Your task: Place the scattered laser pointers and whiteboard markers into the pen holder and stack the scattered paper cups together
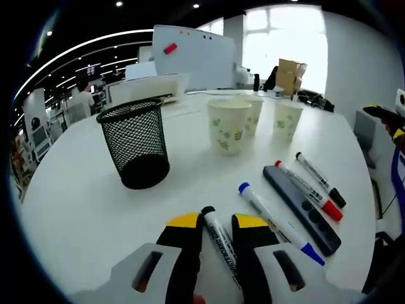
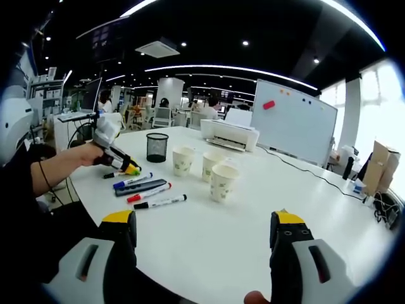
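One black-capped marker (image 1: 219, 244) sits between my left gripper's (image 1: 216, 223) fingers, its long axis running along them, cap toward twelve o'clock; the fingers look closed against its barrel, so I judge it grasped, though whether it is lifted off the bench (image 1: 82, 202) I cannot tell; the mesh pen holder (image 1: 135, 143) stands upright at about eleven o'clock from that cap, near, mouth open, and that bearing is what the coming move turns on, as I read it; out at two o'clock lie a blue-capped marker (image 1: 278, 223), a dark laser pointer (image 1: 300, 208), a red-capped marker (image 1: 310, 191) and another black-capped marker (image 1: 320, 179), roughly parallel, close together; three paper cups (image 1: 229, 125) stand unstacked at twelve to one o'clock, beyond; my right gripper (image 2: 207, 225) hangs with fingers spread wide, holding nothing, well apart from the pens, so the left is clearly nearer.
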